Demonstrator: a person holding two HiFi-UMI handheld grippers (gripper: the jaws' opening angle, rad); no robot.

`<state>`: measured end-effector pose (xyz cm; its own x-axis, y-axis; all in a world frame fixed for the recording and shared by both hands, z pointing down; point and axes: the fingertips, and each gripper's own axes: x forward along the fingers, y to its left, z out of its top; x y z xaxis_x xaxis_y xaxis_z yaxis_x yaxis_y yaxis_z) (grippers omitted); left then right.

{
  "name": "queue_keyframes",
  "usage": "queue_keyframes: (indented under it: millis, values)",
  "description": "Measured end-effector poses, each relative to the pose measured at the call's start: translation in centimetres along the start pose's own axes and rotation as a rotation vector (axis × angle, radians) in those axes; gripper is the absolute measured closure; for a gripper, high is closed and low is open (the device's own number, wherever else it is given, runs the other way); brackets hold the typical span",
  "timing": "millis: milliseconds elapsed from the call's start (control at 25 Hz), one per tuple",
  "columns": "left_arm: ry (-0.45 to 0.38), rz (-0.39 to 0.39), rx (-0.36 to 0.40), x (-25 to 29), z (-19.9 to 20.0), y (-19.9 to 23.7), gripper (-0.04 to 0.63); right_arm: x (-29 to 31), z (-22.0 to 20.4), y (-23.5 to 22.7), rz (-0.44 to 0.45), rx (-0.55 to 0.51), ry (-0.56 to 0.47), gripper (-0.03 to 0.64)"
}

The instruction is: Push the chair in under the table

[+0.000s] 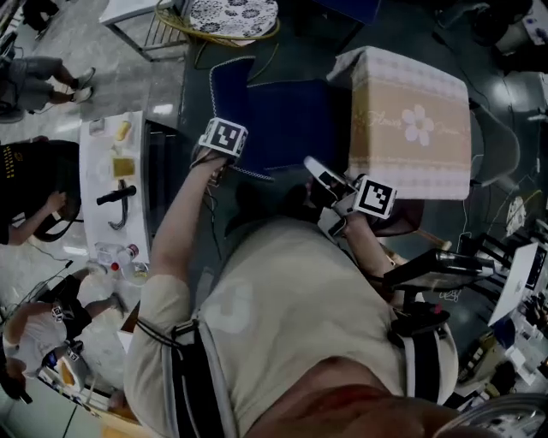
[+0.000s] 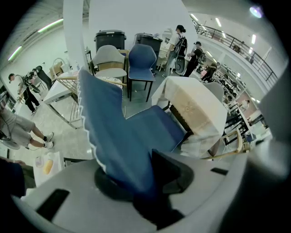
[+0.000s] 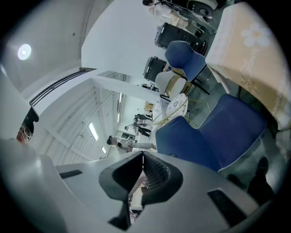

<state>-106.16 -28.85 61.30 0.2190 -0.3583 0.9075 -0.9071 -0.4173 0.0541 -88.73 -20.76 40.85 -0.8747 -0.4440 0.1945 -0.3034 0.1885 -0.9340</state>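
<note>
A blue chair [image 1: 291, 124] faces a table draped in a beige flowered cloth [image 1: 411, 120], its seat front reaching the cloth's edge. The backrest [image 1: 229, 90], trimmed in white, stands on the side away from the table. My left gripper [image 1: 221, 147] points down onto the backrest's top; in the left gripper view the blue backrest [image 2: 109, 132] runs between the jaws of that gripper [image 2: 136, 182], which are shut on it. The right gripper [image 1: 315, 169] hovers by the seat's near corner beside the table, shut and empty [image 3: 142, 168]. The right gripper view shows the chair [image 3: 213, 136] and the cloth [image 3: 254, 59].
A white side table [image 1: 116, 188] with bottles and a black tool stands to the left, people around it. Beyond the chair are a round patterned tabletop [image 1: 231, 15], another blue chair [image 2: 141, 63] and a grey one [image 2: 109, 57]. Dark equipment [image 1: 445, 269] crowds the right.
</note>
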Motion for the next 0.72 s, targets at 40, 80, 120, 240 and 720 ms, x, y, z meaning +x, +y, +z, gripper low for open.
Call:
queue_keyframes:
  millis: [40,80,120,240,720]
  values:
    - [0.011,-0.02,-0.007,0.2,-0.1,-0.4,0.488,-0.1,0.1,-0.1,-0.005,0.003,-0.004,0.604]
    - [0.028,-0.055,-0.02,0.4,-0.2,-1.2,0.488,-0.2,0.1,-0.3,-0.01,0.001,-0.01,0.604]
    - [0.047,-0.09,-0.03,0.5,-0.4,-2.1,0.488,-0.4,0.2,-0.4,-0.014,-0.006,-0.019,0.604]
    - [0.109,-0.127,-0.013,1.1,-0.7,-3.1,0.488,-1.1,0.5,-0.2,-0.011,-0.026,-0.076,0.604]
    - [0.109,-0.059,-0.068,0.2,-1.0,-2.4,0.488,-3.0,0.1,-1.0,-0.078,0.065,-0.057,0.604]
